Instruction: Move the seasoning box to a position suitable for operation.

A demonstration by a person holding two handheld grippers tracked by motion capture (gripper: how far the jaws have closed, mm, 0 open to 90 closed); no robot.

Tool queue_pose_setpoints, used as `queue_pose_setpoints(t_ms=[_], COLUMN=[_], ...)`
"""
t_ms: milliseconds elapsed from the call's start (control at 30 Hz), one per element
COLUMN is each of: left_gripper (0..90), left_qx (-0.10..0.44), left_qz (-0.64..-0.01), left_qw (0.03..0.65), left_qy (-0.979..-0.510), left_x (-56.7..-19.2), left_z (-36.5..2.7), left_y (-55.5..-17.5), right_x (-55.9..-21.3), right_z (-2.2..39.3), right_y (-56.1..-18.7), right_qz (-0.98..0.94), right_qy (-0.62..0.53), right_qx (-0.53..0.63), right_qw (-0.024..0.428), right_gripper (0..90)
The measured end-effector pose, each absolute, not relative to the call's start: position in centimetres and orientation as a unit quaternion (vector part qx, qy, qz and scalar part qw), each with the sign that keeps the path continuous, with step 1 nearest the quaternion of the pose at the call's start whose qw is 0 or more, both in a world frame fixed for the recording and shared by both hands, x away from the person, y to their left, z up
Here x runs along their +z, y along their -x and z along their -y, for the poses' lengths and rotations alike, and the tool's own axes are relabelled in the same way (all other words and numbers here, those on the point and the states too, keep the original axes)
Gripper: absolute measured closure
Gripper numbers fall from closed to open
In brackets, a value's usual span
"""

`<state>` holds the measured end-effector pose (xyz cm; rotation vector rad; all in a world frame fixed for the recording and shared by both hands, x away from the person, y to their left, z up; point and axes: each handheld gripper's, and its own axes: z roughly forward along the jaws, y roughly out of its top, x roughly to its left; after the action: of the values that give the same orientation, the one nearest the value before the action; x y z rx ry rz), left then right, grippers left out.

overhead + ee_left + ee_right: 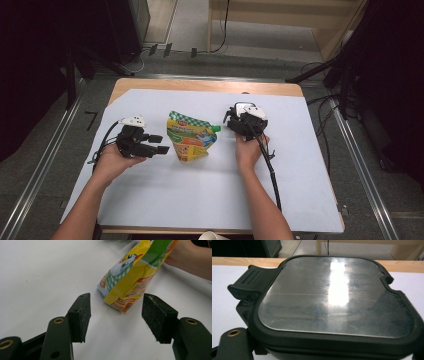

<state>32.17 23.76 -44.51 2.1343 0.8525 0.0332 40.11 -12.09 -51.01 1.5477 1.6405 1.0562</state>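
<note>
A yellow and green stand-up pouch (pixel 192 140) with a cartoon print lies on the white sheet between my two grippers. My left gripper (pixel 162 144) rests to its left, jaws open and pointing at the pouch's bottom corner (pixel 125 302). Nothing sits between the pads (pixel 81 317); the pouch (pixel 135 277) lies just past the tips. My right gripper (pixel 239 121), held in the right hand, is to the right of the pouch. A black device with a shiny metal top (pixel 332 297) sits across its jaws, which are spread wide around it. The pads are hidden under the device.
The white sheet (pixel 200 190) covers most of the wooden table (pixel 200 85). A pale cup rim (pixel 212 236) pokes in at the near edge. Cables trail from both grippers toward the person. The right hand (pixel 192 260) lies beyond the pouch.
</note>
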Motion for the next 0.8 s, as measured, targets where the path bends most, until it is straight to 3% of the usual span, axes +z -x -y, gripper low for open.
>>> queue_pose_setpoints(t_ms=[800], left_gripper=[41.2], left_qx=[0.012], left_qz=[-0.338], left_qw=[0.407], left_qy=[-0.848], left_x=[-44.5], left_z=[-23.9], left_y=[-32.1], right_x=[-49.3], right_z=[14.6], right_y=[-37.9], right_qz=[-0.633], right_qy=[-0.565], right_qx=[0.436], right_qw=[0.302], right_gripper=[15.2])
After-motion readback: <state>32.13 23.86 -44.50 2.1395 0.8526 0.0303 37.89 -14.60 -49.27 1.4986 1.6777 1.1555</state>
